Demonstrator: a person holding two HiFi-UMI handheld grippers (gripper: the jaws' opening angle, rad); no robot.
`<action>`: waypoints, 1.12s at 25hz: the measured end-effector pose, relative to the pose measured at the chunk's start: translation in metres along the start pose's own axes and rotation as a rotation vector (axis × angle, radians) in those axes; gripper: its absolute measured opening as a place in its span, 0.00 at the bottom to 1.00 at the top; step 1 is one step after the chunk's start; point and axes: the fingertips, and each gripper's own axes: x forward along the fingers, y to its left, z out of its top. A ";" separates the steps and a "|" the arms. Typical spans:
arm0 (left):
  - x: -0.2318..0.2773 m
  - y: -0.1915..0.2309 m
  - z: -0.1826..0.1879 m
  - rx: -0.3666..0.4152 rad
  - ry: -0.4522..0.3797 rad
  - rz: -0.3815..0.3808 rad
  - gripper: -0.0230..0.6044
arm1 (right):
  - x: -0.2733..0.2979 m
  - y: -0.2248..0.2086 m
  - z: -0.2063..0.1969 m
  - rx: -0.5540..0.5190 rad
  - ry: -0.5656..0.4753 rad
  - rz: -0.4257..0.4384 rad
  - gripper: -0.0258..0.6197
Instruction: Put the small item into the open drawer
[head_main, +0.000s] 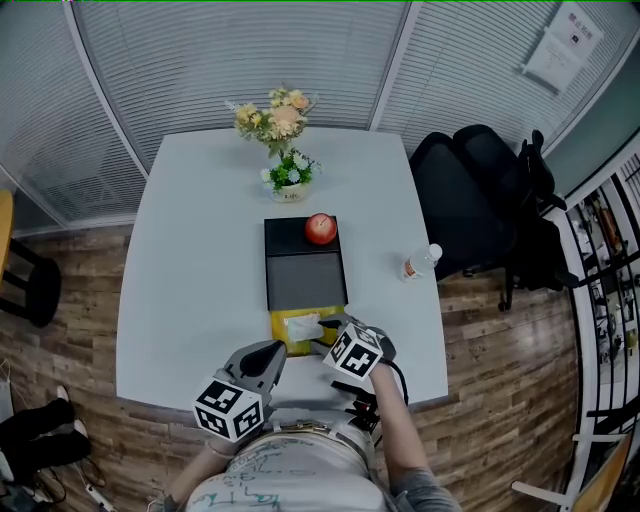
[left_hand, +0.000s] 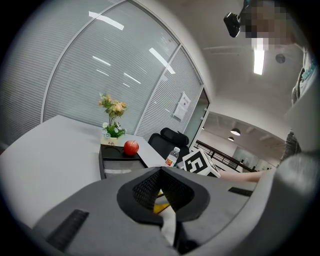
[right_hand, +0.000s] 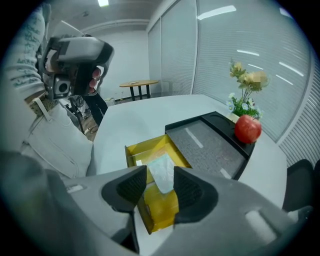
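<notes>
A yellow drawer (head_main: 280, 346) stands pulled out of a black box (head_main: 305, 275) toward the table's front edge. A pale flat packet (head_main: 300, 325) lies inside it. My right gripper (head_main: 325, 338) hangs over the drawer's right side, pointing steeply down. In the right gripper view the packet (right_hand: 161, 170) shows in the gap of the right gripper (right_hand: 160, 182), whose jaws stand apart with the drawer (right_hand: 150, 145) below. My left gripper (head_main: 272, 350) rests just left of the drawer. In its own view the left gripper (left_hand: 161, 170) has its tips together and holds nothing.
A red apple (head_main: 320, 229) sits on the black box's far end. Behind it stand flowers (head_main: 280, 130) in a small pot. A water bottle (head_main: 421, 262) lies near the right edge of the white table (head_main: 190, 270). A black chair (head_main: 480, 190) stands beyond that edge.
</notes>
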 end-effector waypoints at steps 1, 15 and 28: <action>0.000 0.000 -0.001 -0.001 0.001 -0.001 0.03 | -0.001 0.001 0.000 -0.002 -0.001 -0.004 0.28; 0.001 0.000 0.000 -0.005 0.008 -0.005 0.03 | -0.018 0.013 0.004 -0.039 -0.049 0.005 0.04; 0.004 0.005 -0.001 -0.020 0.015 -0.002 0.03 | -0.031 0.023 0.020 -0.081 -0.155 0.011 0.04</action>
